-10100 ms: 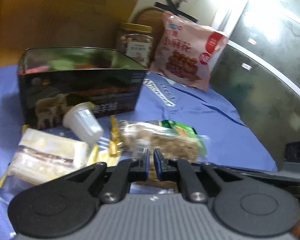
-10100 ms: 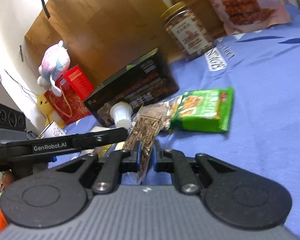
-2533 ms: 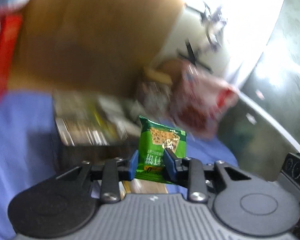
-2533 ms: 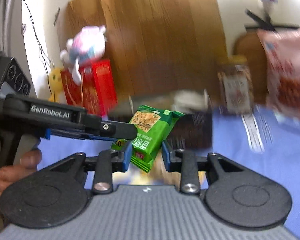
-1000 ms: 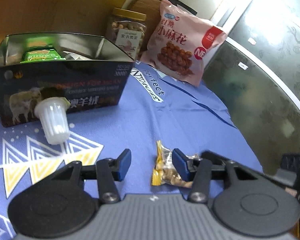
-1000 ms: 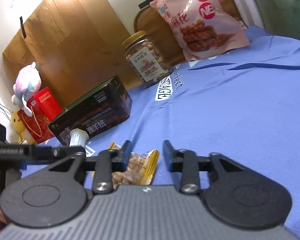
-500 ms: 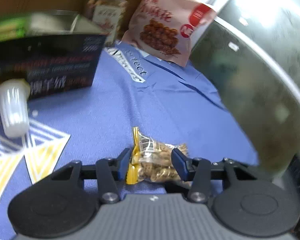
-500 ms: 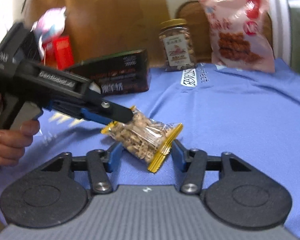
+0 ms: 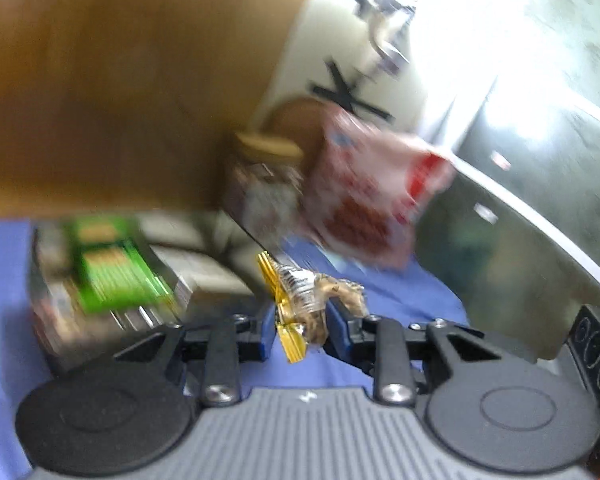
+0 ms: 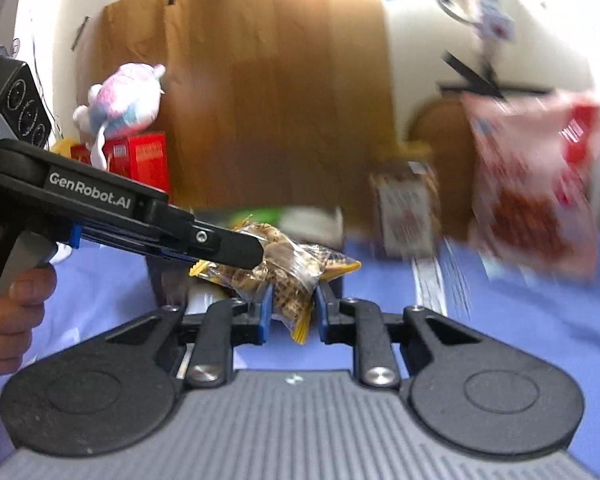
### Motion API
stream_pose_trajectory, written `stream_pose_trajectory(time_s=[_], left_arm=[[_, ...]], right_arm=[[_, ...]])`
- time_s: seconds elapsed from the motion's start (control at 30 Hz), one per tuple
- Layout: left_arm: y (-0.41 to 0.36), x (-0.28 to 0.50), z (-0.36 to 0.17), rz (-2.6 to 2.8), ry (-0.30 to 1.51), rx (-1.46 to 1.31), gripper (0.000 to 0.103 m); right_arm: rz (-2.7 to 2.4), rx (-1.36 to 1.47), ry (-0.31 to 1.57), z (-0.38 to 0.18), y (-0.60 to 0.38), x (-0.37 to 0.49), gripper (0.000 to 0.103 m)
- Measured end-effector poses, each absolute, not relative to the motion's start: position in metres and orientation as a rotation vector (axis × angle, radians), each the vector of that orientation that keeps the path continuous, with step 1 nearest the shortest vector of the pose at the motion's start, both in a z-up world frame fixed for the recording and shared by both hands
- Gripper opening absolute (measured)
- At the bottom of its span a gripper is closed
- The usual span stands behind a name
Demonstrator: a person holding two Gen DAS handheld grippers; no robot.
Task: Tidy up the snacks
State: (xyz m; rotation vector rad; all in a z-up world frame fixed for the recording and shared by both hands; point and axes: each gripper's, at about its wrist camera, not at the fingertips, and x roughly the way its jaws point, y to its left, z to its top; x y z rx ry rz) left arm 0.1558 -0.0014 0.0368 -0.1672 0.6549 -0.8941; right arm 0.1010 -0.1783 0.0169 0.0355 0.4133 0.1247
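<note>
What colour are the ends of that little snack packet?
Golden yellow; the snack packet itself is clear. Right wrist view shows it best.

Heavy motion blur in both fisheye views, blown-out window glare upper right, curved edges

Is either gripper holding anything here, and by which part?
Both hold one clear snack packet: the left gripper at one yellow-sealed end, the right gripper around the other end.

clear gold-edged snack packet (image 10: 284,272), held aloft, crumpled
</note>
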Motion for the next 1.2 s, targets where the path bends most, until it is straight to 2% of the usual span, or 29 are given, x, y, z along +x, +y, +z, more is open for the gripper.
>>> stream_pose_trajectory(time_s=[0.2, 0.37, 0.47, 0.6, 0.67, 0.7, 0.77, 0.87, 0.9, 1.03, 1.2], left_arm=[[0.011, 0.197, 0.022, -0.685, 0.702, -0.15, 0.033], [0.055, 0.159, 0.022, -0.746, 0.637, -0.192, 0.035], [0.06, 0.148, 0.01, -0.737, 0.685, -0.176, 0.035], [0.051, 0.15, -0.012, -0.69, 0.776, -0.124, 0.036], [0.046, 0.151, -0.021, -0.704, 0.809, -0.123, 0.041], [0.043, 0.152, -0.025, -0.703, 0.818, -0.117, 0.045], [0.039, 0.154, -0.031, -0.703, 0.828, -0.113, 0.046], [0.032, 0.163, -0.045, -0.73, 0.88, -0.138, 0.043], [0.032, 0.163, -0.048, -0.729, 0.881, -0.154, 0.04], [0.038, 0.146, -0.038, -0.758, 0.871, -0.159, 0.039], [0.05, 0.117, 0.004, -0.769, 0.717, -0.115, 0.04]], right_arm=[[0.177, 0.032, 0.491, 0.014, -0.169, 0.188, 0.031], [0.208, 0.192, 0.477, 0.01, -0.183, 0.145, 0.032], [0.26, 0.276, 0.541, -0.004, -0.18, 0.131, 0.032], [0.299, 0.237, 0.63, -0.025, -0.151, 0.134, 0.033], [0.321, 0.211, 0.657, -0.031, -0.137, 0.139, 0.037], [0.328, 0.204, 0.666, -0.032, -0.135, 0.14, 0.042], [0.327, 0.186, 0.691, -0.039, -0.129, 0.146, 0.042], [0.321, 0.178, 0.702, -0.045, -0.125, 0.154, 0.043], [0.323, 0.177, 0.704, -0.044, -0.123, 0.155, 0.039], [0.309, 0.163, 0.696, -0.043, -0.12, 0.15, 0.035], [0.323, 0.121, 0.568, -0.017, -0.111, 0.118, 0.035]])
